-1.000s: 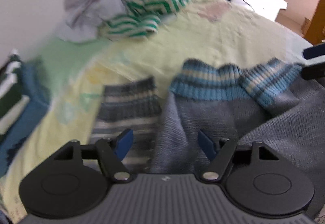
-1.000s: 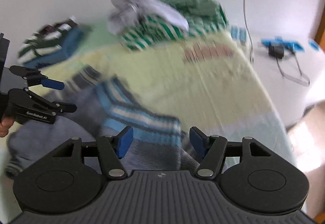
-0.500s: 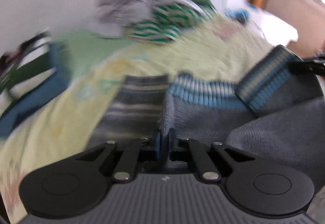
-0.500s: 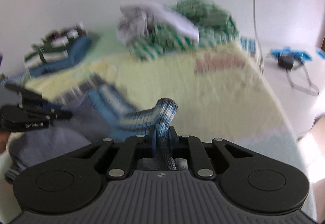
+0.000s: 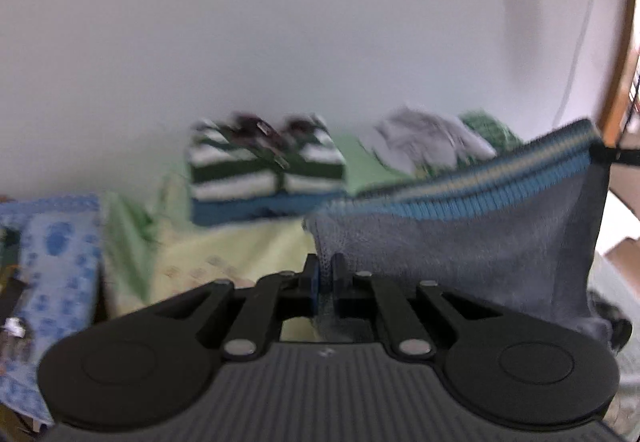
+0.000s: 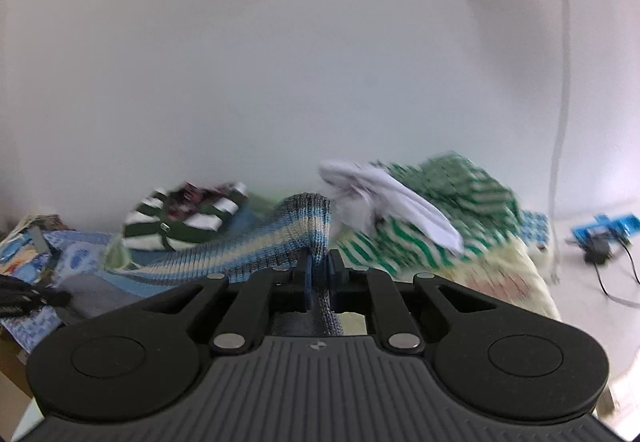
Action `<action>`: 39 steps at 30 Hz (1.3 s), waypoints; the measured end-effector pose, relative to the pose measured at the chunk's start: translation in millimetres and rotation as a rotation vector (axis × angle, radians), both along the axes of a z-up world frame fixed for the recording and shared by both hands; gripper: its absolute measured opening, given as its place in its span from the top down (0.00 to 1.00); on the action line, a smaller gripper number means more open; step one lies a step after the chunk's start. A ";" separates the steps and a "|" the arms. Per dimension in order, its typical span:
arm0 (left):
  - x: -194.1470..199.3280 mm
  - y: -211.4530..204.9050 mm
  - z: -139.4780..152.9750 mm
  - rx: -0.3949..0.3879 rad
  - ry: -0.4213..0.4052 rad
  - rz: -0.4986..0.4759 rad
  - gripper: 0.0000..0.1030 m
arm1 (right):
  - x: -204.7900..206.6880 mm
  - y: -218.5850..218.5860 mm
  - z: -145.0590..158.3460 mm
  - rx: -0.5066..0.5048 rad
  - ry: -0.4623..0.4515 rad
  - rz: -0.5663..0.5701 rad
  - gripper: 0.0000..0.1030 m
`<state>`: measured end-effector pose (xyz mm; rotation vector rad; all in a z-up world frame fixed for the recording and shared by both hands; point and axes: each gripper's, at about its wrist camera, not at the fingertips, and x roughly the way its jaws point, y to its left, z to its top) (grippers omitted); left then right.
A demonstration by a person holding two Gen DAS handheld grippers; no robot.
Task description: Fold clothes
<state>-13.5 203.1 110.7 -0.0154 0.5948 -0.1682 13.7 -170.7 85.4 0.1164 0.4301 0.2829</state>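
A grey knitted sweater [image 5: 460, 242] with a blue and cream striped hem hangs stretched in the air between both grippers. My left gripper [image 5: 325, 274] is shut on one grey edge of it. At the right edge of the left wrist view, the right gripper [image 5: 616, 155] holds the striped hem's far corner. In the right wrist view, my right gripper [image 6: 319, 274] has the striped hem [image 6: 248, 246] pinched between its pads, its jaws closing tight on it. The left gripper [image 6: 28, 296] shows low at the left there.
A folded stack with a green and white striped top [image 5: 264, 169] sits by the wall on the yellow-green bedsheet [image 5: 224, 254]. A loose pile of white and green clothes [image 6: 420, 209] lies to its right. A blue cable and charger [image 6: 600, 238] lie far right.
Both grippers shut on the sweater and lifted it off the bed. The hem now hangs taut between them, and both views have tilted up toward the wall.
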 end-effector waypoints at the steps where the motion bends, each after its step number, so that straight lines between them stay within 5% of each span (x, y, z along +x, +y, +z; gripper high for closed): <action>1: -5.2 5.6 10.6 0.007 -0.021 0.014 0.96 | 1.6 5.3 5.4 0.007 -0.015 0.012 0.92; 7: -20.6 2.6 65.8 0.063 -0.154 0.011 0.96 | 5.8 17.8 43.0 0.104 -0.129 0.050 0.92; 11: 16.3 -20.6 68.1 0.076 -0.166 -0.026 0.96 | 20.1 11.3 49.6 0.095 -0.189 -0.035 0.92; 19: 134.8 -100.1 4.3 0.165 -0.035 -0.083 0.96 | 112.5 -38.3 -20.3 0.061 0.004 -0.214 0.92; 27: 205.5 -117.5 -87.0 0.303 0.175 -0.026 0.95 | 172.8 -43.0 -109.3 -0.010 0.210 -0.219 0.92; 30: 216.2 -111.7 -107.7 0.324 0.235 0.003 0.82 | 184.9 -39.5 -134.4 -0.046 0.287 -0.213 0.92; 33: 194.1 -96.0 -97.4 0.324 0.223 -0.011 0.77 | 189.6 -44.2 -144.6 -0.048 0.356 -0.225 0.83; 36: 152.7 -71.7 -73.9 0.298 0.180 -0.025 0.40 | 153.7 -54.8 -120.4 -0.007 0.324 -0.180 0.73; 37: 134.4 -63.4 -68.7 0.300 0.161 -0.027 0.32 | 135.0 -56.2 -110.0 -0.001 0.310 -0.141 0.62; 39: 97.8 -47.0 -59.2 0.306 0.125 -0.033 0.29 | 97.6 -59.0 -89.1 0.010 0.281 -0.065 0.55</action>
